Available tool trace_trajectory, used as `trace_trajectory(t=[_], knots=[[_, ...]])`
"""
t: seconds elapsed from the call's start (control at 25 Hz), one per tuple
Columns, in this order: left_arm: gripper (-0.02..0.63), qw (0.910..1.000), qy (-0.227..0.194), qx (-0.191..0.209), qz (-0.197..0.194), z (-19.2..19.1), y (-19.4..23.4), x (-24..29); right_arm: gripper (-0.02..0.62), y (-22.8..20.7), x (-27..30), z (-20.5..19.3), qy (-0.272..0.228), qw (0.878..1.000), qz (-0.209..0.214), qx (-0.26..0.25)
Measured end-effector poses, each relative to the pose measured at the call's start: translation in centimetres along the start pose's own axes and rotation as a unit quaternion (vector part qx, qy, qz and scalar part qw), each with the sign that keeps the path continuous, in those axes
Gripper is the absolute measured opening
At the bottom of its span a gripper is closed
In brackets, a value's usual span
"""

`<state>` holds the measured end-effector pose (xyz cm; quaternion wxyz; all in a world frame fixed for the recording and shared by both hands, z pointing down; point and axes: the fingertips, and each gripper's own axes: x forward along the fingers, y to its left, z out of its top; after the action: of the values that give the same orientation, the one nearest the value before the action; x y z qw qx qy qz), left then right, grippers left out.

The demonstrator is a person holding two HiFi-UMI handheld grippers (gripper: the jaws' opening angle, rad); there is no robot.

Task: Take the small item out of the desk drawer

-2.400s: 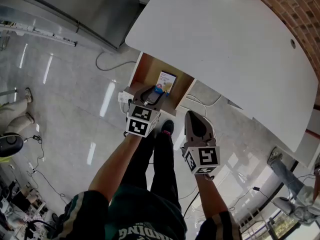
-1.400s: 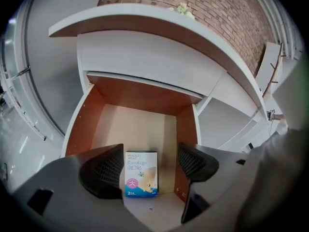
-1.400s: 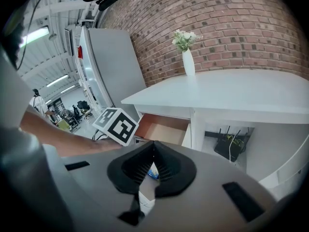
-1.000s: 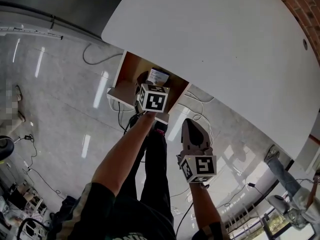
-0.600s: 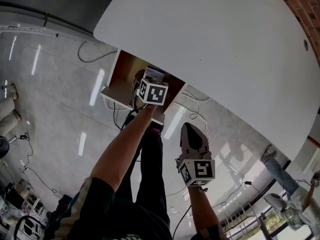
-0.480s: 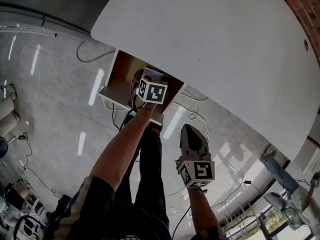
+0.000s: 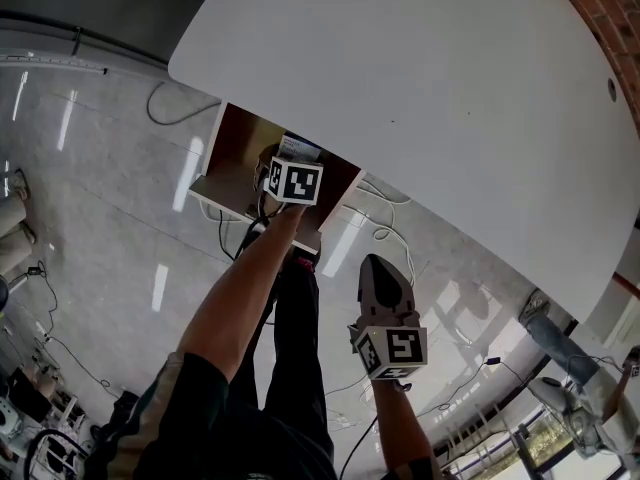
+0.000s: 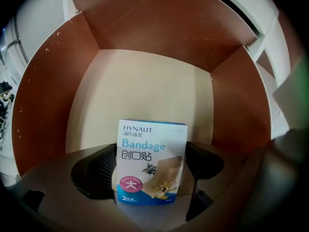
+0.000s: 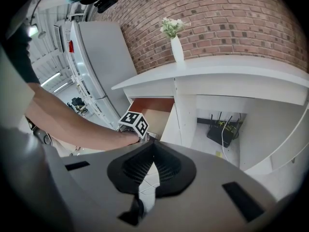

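The drawer (image 7: 232,155) under the white desk (image 7: 450,88) is pulled out. In the left gripper view a blue and white bandage box (image 8: 150,161) lies on the drawer's pale floor (image 8: 140,95). My left gripper (image 8: 150,167) points down into the drawer, and its jaws have just been opening. They now stand wide, a pad (image 8: 95,172) on either side of the box. From the head view only its marker cube (image 7: 296,181) and the box's top edge (image 7: 298,148) show. My right gripper (image 7: 384,268) hangs shut and empty beside the drawer.
Brown drawer walls (image 8: 43,95) close in on both sides of the box. Under the desk sit a router (image 9: 221,132) and cables. A vase (image 9: 176,47) stands on the desk top, and a grey fridge (image 9: 96,66) is further left. My legs are below the drawer front.
The left gripper has sunk deeper into the drawer, over the box. The right gripper has hardly moved.
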<state>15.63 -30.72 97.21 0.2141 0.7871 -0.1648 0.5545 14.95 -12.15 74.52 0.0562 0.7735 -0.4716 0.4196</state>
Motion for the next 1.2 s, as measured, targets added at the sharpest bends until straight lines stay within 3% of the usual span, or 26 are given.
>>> trace_trajectory(t=[0.52,0.88,1.2], knots=[[0.445,1.0,0.005,0.003,-0.004,-0.8,0.1,-0.5,0.023,0.8,-0.8,0.2,-0.012,1.0,0.002,-0.002],[0.445,0.999,-0.038,-0.005,-0.02,-0.4,-0.9,-3.3,0.023,1.7,-2.0,-0.2,-0.007,1.0,0.009,-0.02],[0.443,0.9957,-0.083,0.029,-0.028,0.8,-1.7,-8.1,0.023,3.4,-3.3,1.1,-0.014,0.999,0.016,-0.034]])
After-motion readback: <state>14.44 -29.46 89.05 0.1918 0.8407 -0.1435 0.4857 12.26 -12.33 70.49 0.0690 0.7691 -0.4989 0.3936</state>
